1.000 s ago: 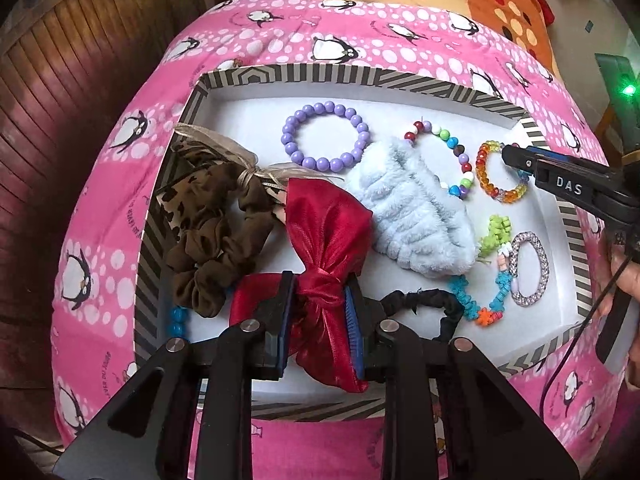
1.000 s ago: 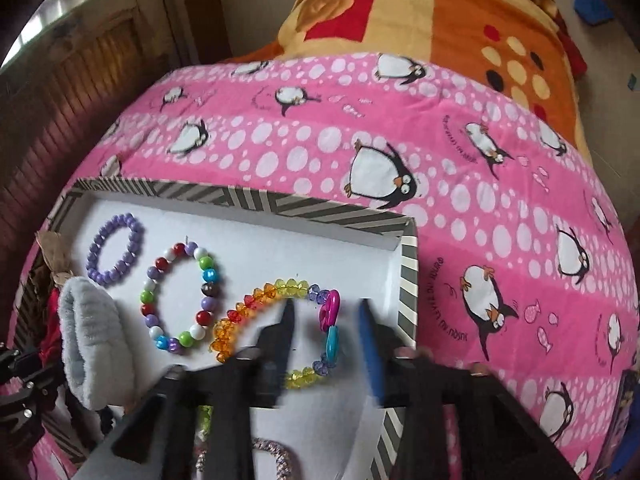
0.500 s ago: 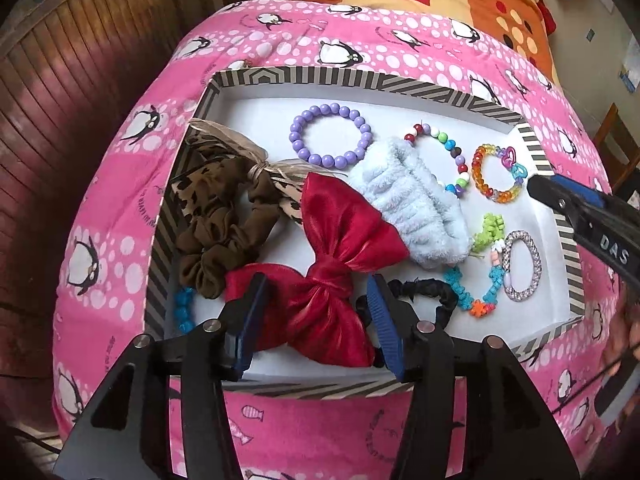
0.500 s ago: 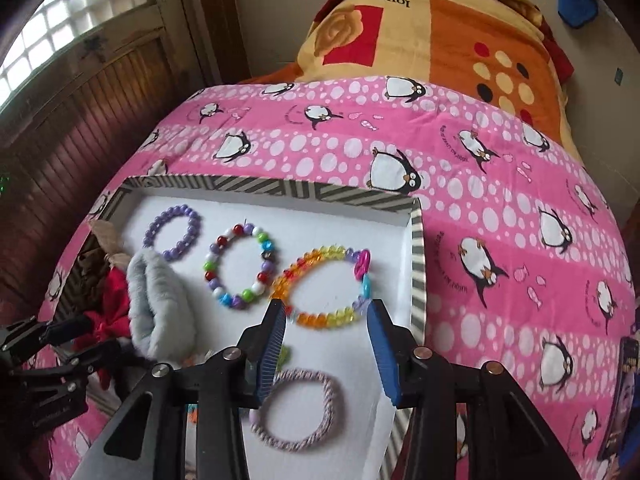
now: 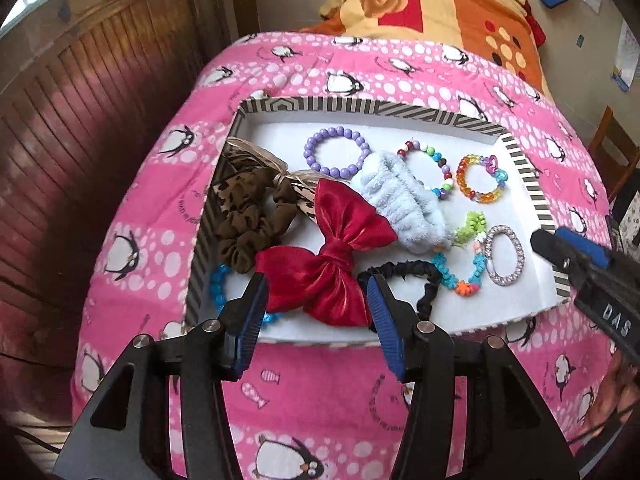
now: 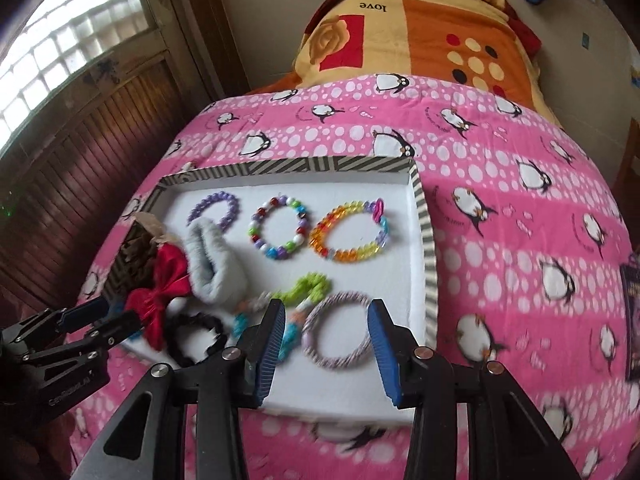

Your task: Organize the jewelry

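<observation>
A: Where does the left hand-held gripper [image 5: 316,316] stand?

B: Its jaws are spread wide with nothing clamped. The red bow [image 5: 324,260] lies free in the tray [image 5: 528,180], just ahead of the blue pads [image 5: 250,320], its lower lobe reaching down between them without being pressed (the pads are clearly off the fabric).

A: And what lies around that bow?

B: To the left of the left hand-held gripper's line sits the brown scrunchie [image 5: 250,220], with blue beads [image 5: 218,284] beside the left pad. Just right of the right pad is a black scrunchie [image 5: 404,276]. Farther ahead lie the fluffy pale-blue band [image 5: 400,196] and the purple bead bracelet [image 5: 336,152].

A: The right hand-held gripper [image 6: 326,340]?

B: Its jaws are partly open and empty, held above the near edge of the tray. The woven lilac ring [image 6: 340,332] lies flat between and just beyond its pads, apart from both. Ahead of it are the rainbow bracelet [image 6: 352,232] and the mixed-bead bracelet [image 6: 278,228], side by side, not touching.

A: What carries the tray?

B: A bed under a pink penguin blanket [image 6: 500,240], with an orange blanket [image 6: 420,32] beyond it.
</observation>
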Available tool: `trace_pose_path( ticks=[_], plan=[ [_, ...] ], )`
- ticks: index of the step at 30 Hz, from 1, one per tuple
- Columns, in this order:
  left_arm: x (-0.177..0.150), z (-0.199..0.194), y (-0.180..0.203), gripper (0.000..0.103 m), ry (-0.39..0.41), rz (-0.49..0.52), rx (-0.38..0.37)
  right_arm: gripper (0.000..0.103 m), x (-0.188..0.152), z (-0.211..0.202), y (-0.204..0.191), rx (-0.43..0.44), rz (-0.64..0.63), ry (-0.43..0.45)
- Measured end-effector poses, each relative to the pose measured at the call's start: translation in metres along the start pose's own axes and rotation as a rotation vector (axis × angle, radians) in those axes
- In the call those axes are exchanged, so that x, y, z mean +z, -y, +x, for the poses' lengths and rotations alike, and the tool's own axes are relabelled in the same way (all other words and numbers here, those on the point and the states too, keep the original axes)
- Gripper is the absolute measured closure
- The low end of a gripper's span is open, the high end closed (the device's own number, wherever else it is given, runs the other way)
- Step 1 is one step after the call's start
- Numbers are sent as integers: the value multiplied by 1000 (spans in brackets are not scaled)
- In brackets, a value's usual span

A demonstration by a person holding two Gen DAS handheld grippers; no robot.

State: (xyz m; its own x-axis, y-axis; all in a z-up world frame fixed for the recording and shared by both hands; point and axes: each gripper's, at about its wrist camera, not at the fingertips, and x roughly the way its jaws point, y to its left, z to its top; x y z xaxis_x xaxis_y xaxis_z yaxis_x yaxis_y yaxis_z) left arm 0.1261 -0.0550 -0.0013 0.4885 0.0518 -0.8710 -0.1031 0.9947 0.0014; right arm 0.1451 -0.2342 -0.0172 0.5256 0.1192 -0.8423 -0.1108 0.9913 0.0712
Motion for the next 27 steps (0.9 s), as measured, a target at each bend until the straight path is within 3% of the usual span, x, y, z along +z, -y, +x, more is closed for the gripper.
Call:
trace_pose_path(
  ticks=[19, 24, 27],
  plan=[
    [-32, -58, -3, 52, 102, 33, 10, 58, -44, -59, -40, 3, 11, 53],
    [-39, -66, -4, 52, 113, 43, 13, 47, -55, -69, -45, 2, 19, 70],
    [-43, -71, -3, 52, 123, 52, 17, 47, -58, -72, -45, 2, 24, 73]
  ],
)
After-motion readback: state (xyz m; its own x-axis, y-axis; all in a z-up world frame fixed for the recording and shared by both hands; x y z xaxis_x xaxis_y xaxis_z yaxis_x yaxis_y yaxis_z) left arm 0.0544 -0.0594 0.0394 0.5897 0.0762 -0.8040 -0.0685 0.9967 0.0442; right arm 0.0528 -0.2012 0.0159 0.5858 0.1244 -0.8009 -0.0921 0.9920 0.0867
